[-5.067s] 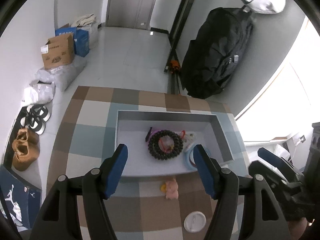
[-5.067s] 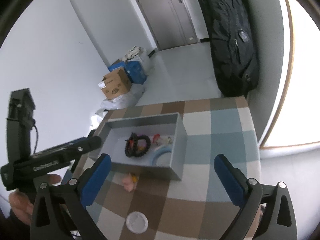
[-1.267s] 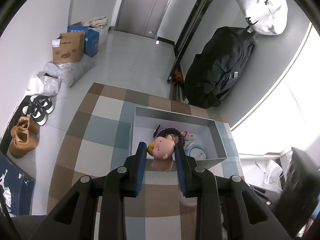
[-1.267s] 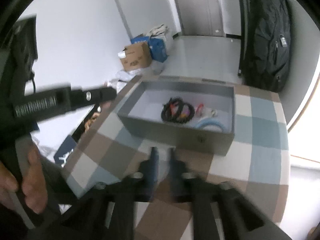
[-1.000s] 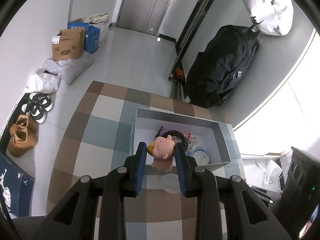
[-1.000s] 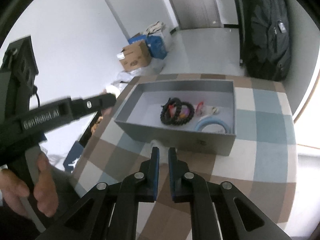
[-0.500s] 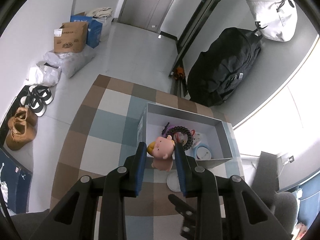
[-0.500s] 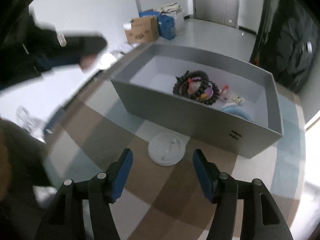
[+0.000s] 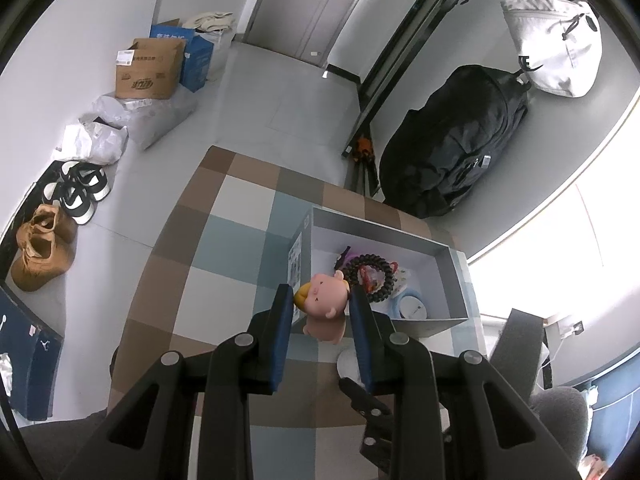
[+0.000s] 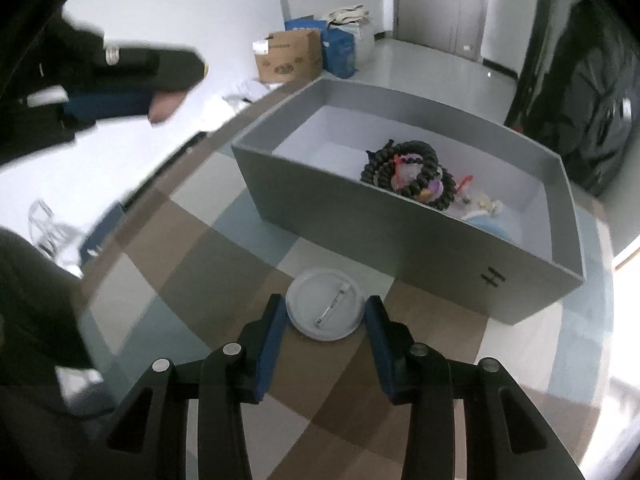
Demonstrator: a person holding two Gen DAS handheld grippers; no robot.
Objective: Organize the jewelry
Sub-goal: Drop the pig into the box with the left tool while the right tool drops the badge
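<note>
My left gripper [image 9: 321, 295] is shut on a pink pig figure [image 9: 325, 302], held above the near left corner of the grey box [image 9: 380, 233]. Inside the box lie a black bead bracelet [image 9: 370, 276] and a light blue ring [image 9: 412, 309]. In the right wrist view a white round pin badge [image 10: 325, 304] lies face down on the checked cloth, in front of the grey box [image 10: 360, 220]. My right gripper [image 10: 325, 305] is low over it, one finger on each side of the badge. Its jaws are closing, and the pads do not clearly press on the badge. The black bead bracelet [image 10: 412, 176] shows over the wall.
The table carries a brown, blue and white checked cloth [image 9: 224, 264]. Beyond it on the floor are a black backpack [image 9: 452, 152], a cardboard carton [image 9: 148, 70] and shoes [image 9: 44, 248]. A blurred dark sleeve [image 10: 36, 300] fills the left of the right wrist view.
My right gripper opened from shut, dropped toward the badge and narrowed around it. The left gripper kept the pig and hardly moved.
</note>
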